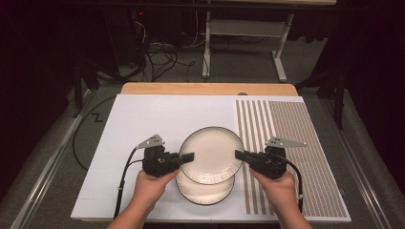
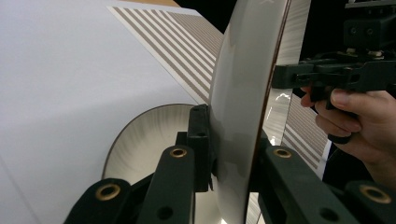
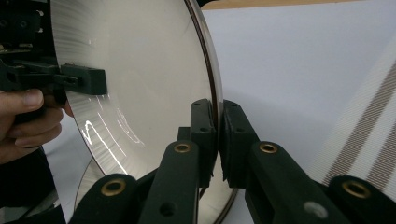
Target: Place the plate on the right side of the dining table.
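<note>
The left gripper [image 1: 187,157] is clamped on the left rim of the upper plate [image 1: 211,153], its jaws pinching the edge from above and below; in the left gripper view the rim passes straight between the pads [image 2: 201,140]. The left hand [image 1: 149,187] comes in from the near edge of the table [image 1: 143,112], palm wrapped round the gripper's body and the jaws pointing level toward the right.

The upper plate, cream with a dark rim line, is held clear of the white mat, roughly at the middle and nearer the front edge than the back. It overlaps a second plate [image 1: 205,191] lying flat on the mat just toward the near edge. Gripping opposite sides probably keeps the plate level and stops it tipping as it is carried off the other one.

The right gripper [image 1: 239,154] is likewise closed on the plate's right rim; the right gripper view shows its pads [image 3: 204,126] squeezed on the thin edge. The right hand [image 1: 279,188] mirrors the left, jaws pointing level toward the left, above the striped strip [image 1: 286,129] along the mat's right side.
</note>
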Demonstrator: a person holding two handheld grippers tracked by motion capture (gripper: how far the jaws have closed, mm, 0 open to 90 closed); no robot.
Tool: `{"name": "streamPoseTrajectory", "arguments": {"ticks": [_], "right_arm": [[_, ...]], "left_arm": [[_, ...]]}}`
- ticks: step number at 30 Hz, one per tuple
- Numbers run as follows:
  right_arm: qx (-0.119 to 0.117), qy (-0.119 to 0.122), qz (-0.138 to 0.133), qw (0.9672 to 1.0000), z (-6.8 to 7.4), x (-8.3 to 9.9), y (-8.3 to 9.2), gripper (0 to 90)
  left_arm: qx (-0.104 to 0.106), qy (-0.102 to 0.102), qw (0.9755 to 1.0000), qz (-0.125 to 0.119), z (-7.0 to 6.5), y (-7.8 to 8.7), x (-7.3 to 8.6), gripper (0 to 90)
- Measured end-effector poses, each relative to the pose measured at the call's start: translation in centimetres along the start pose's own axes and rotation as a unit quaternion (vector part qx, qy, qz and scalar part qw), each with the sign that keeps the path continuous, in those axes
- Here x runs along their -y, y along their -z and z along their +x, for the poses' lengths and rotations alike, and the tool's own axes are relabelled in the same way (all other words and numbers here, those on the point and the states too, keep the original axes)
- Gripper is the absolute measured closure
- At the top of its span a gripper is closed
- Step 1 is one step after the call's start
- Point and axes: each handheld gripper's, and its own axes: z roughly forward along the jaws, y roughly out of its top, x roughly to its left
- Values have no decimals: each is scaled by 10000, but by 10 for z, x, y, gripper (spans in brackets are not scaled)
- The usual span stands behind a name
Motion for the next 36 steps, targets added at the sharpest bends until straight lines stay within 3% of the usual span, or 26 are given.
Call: {"name": "streamPoseTrajectory", "arguments": {"ticks": [4, 17, 36], "right_arm": [[96, -81, -54, 9999, -8, 0, 10, 870], [459, -250, -231, 9984, -36, 4, 47, 869], [956, -533, -508, 9927, -78, 15, 97, 873]], "left_arm": [[83, 116, 9999, 79, -3, -13, -5, 790], [238, 95, 9989, 403, -18, -65, -23, 781], [415, 78, 9956, 841, -39, -139, -43, 762]]}}
